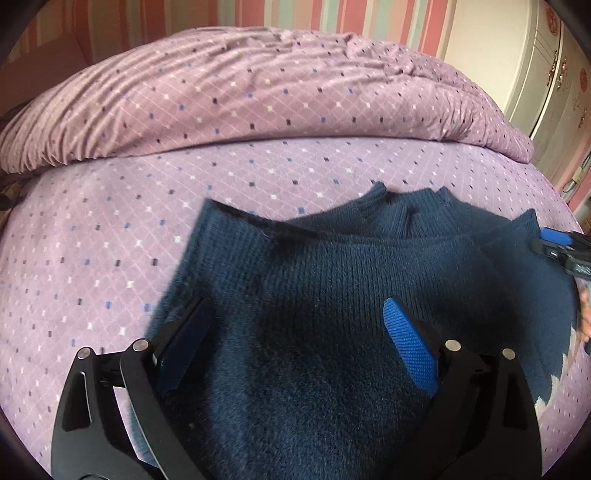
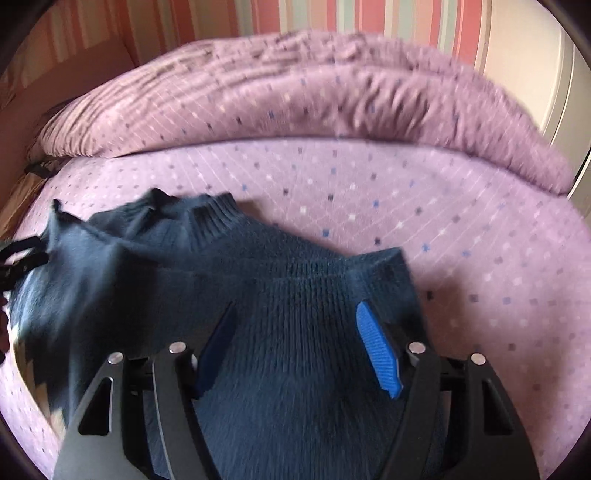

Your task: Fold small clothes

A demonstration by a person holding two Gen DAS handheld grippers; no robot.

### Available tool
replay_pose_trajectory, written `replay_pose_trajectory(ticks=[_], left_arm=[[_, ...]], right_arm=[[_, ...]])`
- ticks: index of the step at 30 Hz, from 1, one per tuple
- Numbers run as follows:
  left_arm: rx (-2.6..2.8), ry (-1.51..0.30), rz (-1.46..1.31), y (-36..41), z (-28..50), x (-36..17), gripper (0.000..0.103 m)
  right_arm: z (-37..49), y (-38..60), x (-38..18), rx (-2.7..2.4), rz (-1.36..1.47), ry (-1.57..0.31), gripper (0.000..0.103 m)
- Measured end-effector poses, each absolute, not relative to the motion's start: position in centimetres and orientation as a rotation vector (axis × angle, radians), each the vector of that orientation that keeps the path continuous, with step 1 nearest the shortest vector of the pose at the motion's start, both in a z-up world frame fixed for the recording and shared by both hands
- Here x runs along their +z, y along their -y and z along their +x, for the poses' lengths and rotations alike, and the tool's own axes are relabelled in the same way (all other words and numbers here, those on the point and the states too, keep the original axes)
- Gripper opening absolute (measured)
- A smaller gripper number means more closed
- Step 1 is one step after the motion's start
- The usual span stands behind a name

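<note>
A dark navy knit sweater (image 2: 280, 280) lies rumpled on the lilac diamond-patterned bed (image 2: 461, 229), its ribbed collar pointing away; the right gripper (image 2: 295, 325) hangs over it, blue-padded fingers (image 2: 378, 354) spread apart above the knit. A bunched duvet (image 2: 295, 92) in the same print lies behind; a striped wall (image 2: 332, 18) rises beyond.

Both pictures are bright with soft daylight, and no glare shows on the bed sheet (image 1: 110, 229). In the left wrist view the knit of the dark blue sweater (image 1: 314, 295) is sharp ahead of the jaws, but between the jaws it lies in deep shadow and its surface looks soft and fuzzy. The right wrist view is blurred by motion: the duvet (image 2: 295, 92) far ahead of the jaws is smeared, and the sweater's edge to the left of the jaws is streaked. The fisheye lens bends the bed into a dome, and dark corners frame each picture.
</note>
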State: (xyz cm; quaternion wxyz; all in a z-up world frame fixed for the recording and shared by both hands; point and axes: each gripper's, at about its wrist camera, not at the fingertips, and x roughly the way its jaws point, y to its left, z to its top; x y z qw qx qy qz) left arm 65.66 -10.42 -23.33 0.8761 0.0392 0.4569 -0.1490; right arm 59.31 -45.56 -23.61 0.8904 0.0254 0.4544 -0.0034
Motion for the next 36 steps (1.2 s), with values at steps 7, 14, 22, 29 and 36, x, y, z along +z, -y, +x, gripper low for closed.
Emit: replay_pose_trajectory(ticks=[7, 14, 22, 29, 36], left_arm=[[-0.250, -0.937, 0.079, 9.3, 62.8, -21.7, 0.097], [-0.147, -0.993, 0.067, 8.9, 59.1, -23.9, 0.097], [-0.108, -1.011, 0.102, 8.9, 58.3, -26.9, 0.098], [-0.108, -1.022, 0.080, 8.8, 58.8, -28.0, 0.100], [-0.088, -1.054, 0.078, 9.1, 58.7, -26.4, 0.100]], right_arm=[[52.5, 44.3, -21.2, -0.129, -0.010, -0.867, 0.075], [48.5, 42.2, -23.6, -0.214, -0.042, -0.879, 0.075], [48.4, 42.2, -26.9, -0.225, -0.002, -0.934, 0.077], [48.3, 42.5, -27.8, -0.225, 0.022, -0.939, 0.080], [48.5, 42.9, -26.4, -0.205, 0.072, -0.954, 0.080]])
